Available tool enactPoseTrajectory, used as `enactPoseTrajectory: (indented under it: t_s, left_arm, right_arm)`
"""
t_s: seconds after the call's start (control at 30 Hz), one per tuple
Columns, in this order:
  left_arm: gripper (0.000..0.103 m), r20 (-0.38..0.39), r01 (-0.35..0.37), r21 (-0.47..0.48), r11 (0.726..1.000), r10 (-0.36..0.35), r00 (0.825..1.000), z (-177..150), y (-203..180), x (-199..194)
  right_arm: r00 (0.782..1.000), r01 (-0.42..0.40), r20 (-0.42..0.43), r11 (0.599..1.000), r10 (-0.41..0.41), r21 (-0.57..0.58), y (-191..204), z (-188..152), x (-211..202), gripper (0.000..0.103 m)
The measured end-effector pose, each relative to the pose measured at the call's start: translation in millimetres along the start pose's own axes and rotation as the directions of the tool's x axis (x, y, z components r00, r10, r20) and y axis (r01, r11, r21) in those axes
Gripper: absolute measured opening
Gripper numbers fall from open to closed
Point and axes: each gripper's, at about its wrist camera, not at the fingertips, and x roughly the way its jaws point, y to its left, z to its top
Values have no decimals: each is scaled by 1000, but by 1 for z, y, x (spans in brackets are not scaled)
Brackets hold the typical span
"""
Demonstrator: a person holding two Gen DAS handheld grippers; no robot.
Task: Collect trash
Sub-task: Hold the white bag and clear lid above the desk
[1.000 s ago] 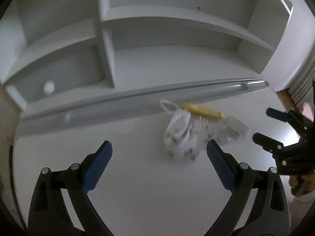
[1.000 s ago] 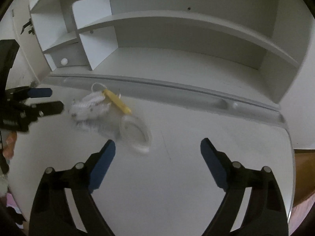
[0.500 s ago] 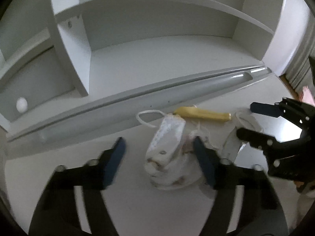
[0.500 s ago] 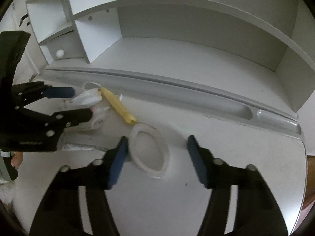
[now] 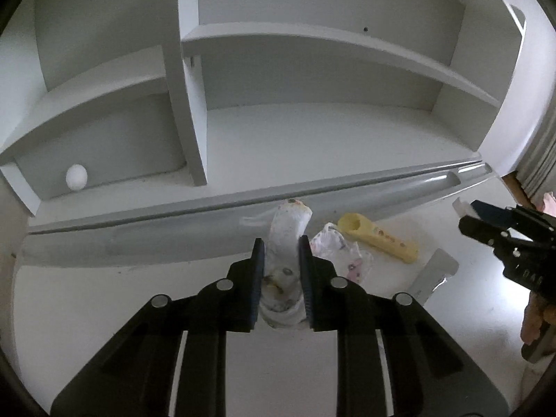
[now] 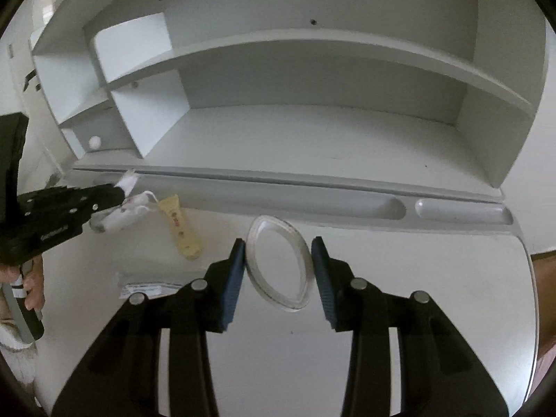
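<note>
On the white desk, my left gripper [image 5: 280,248] is shut on a crumpled white patterned mask [image 5: 283,239], seen also in the right wrist view [image 6: 118,217]. My right gripper [image 6: 278,253] is shut on a squashed clear plastic ring lid [image 6: 278,264]. A yellow tube [image 5: 377,238] lies between them, also in the right wrist view [image 6: 180,231]. A flat clear wrapper [image 5: 431,274] lies on the desk right of the left gripper, also in the right wrist view [image 6: 149,283]. A second crumpled patterned piece [image 5: 340,253] lies by the tube.
A white hutch with shelves [image 6: 312,55] stands behind the desk. A grey pen tray groove [image 6: 312,205] runs along its foot. A small white ball [image 5: 76,176] sits in the lower left cubby. The desk's right edge [image 6: 524,278] is near.
Both grippers moved forward and closed: the left onto the white mask, the right onto the clear ring lid. The mask now stands lifted between the left jaws.
</note>
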Motion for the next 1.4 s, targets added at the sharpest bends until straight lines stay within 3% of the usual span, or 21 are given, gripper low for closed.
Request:
enactPoseTrajectory:
  t_s: [0.33, 1.4]
  left_arm:
    - [20, 93, -17, -85, 996, 25, 995, 2, 30, -31]
    - [20, 48, 11, -64, 998, -8, 999, 5, 29, -26]
  right_arm:
    - [1000, 26, 2, 1000, -26, -16, 0, -2, 3, 39]
    - [998, 53, -38, 998, -54, -28, 4, -5, 17, 39]
